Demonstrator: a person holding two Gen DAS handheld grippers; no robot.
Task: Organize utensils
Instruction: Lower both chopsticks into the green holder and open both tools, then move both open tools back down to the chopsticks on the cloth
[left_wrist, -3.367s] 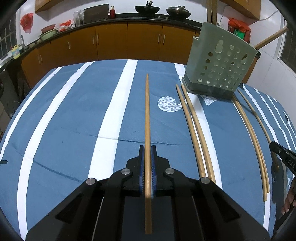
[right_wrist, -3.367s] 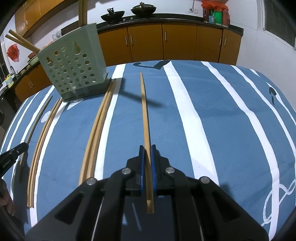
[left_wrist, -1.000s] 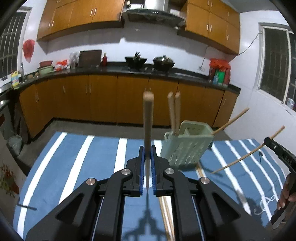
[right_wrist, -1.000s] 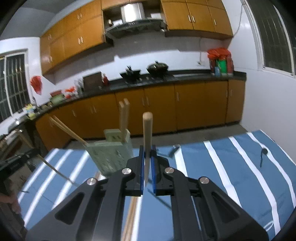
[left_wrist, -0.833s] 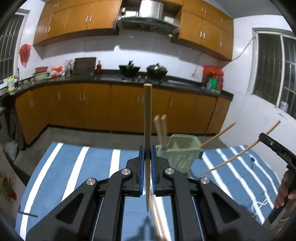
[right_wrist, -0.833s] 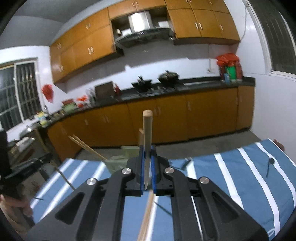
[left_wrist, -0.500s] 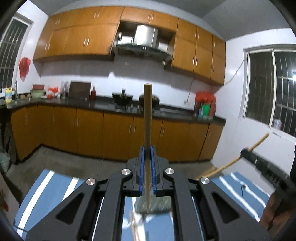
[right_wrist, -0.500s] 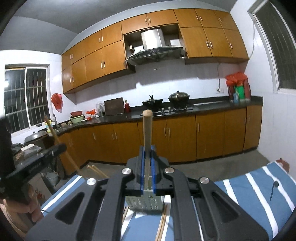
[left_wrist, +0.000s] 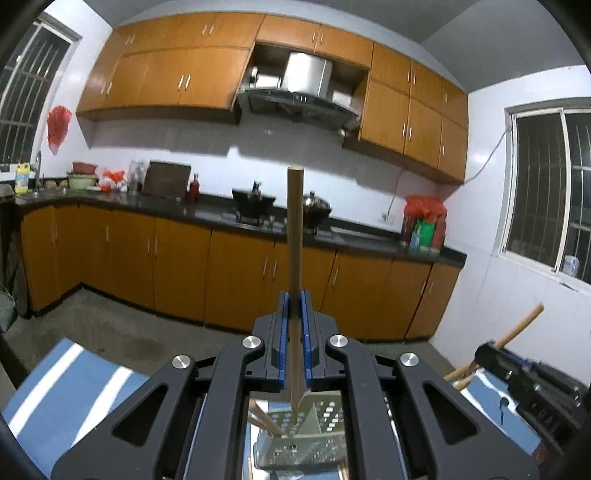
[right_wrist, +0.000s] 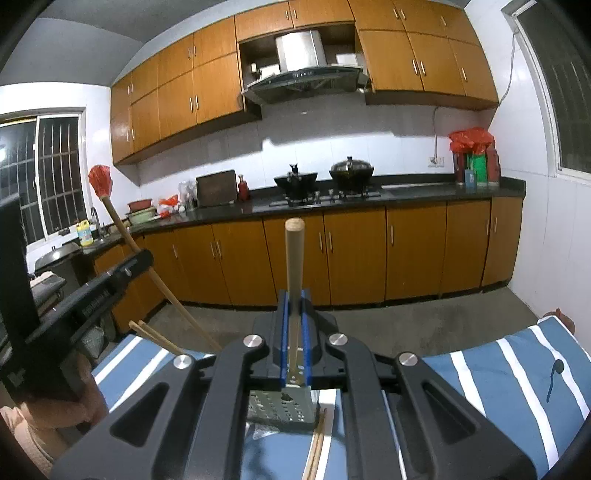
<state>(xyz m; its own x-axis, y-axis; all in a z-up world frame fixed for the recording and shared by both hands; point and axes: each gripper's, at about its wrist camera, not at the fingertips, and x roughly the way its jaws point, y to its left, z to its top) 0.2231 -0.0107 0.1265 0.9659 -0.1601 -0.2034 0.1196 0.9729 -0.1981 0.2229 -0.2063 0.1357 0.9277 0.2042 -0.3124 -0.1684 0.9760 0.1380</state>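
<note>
Left wrist view: the left gripper has its blue fingers clenched on a wooden chopstick that stands upright toward 12 o'clock. Below it, at 6 o'clock, a green perforated utensil holder with chopsticks already inside sits on the blue-and-white striped worktop. Orange-brown cabinets and a black kitchen counter fill the white-walled room beyond, a range hood at 12 o'clock and a barred window at 3 o'clock. Right wrist view: the right gripper likewise grips a second chopstick upright, directly above the holder at 6 o'clock, where two loose chopsticks lie on the striped cloth beside its base. At 9 o'clock the other gripper shows with its stick slanting upward, a person's hand beneath it. Two woks sit on the stove.
</note>
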